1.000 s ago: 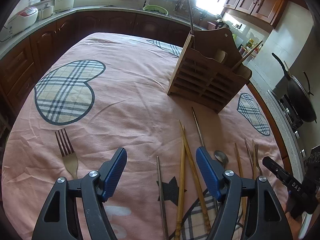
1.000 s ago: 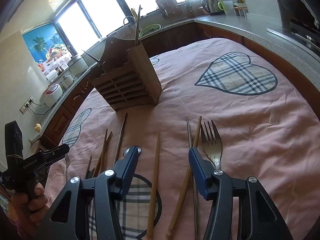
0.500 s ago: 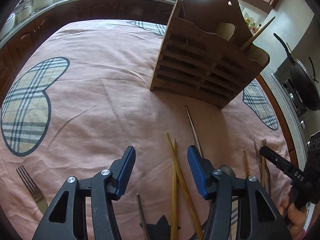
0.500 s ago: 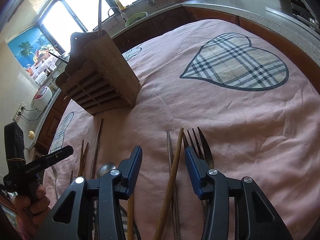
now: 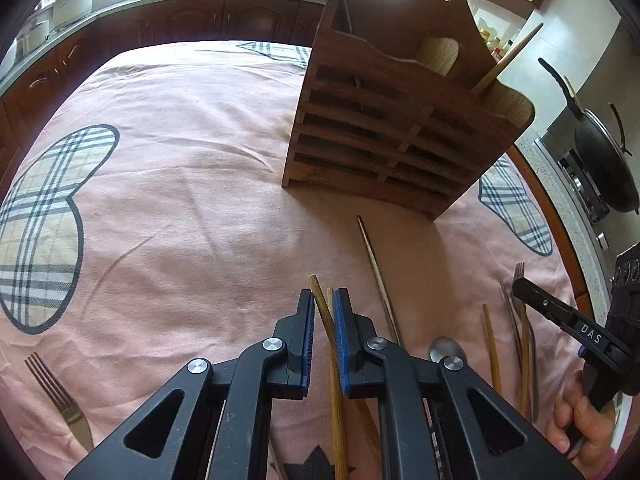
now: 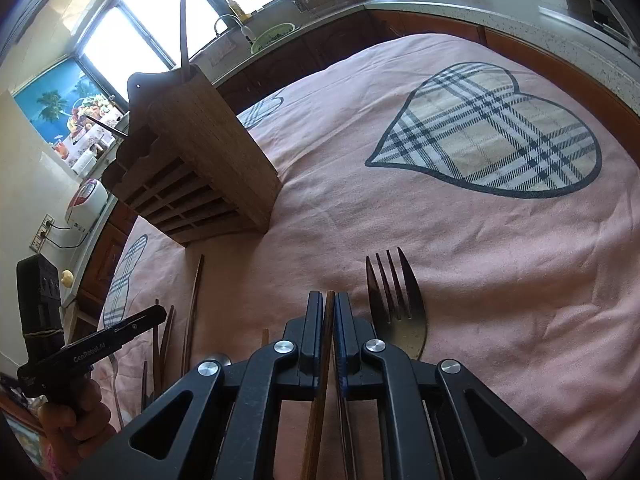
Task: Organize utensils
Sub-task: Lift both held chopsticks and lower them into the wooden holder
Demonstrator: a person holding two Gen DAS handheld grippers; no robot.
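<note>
My left gripper [image 5: 323, 308] is shut on a wooden chopstick [image 5: 320, 300] lying on the pink cloth, with a second chopstick [image 5: 337, 408] close beside it. My right gripper [image 6: 329, 310] is shut on another wooden chopstick [image 6: 329, 312]. The slatted wooden utensil holder [image 5: 400, 120] stands ahead of the left gripper and shows at upper left in the right wrist view [image 6: 192, 176]; a chopstick [image 5: 508, 60] leans out of it. A fork [image 6: 394, 304] lies just right of the right gripper.
A thin metal chopstick [image 5: 378, 276], a spoon [image 5: 446, 350] and several more chopsticks [image 5: 490, 344] lie to the right on the cloth. A fork [image 5: 56, 392] lies at the near left. A wok [image 5: 604, 160] sits on the stove at right. Counters ring the table.
Both grippers moved forward and down and closed, each on a wooden chopstick. The holder looms larger in both views.
</note>
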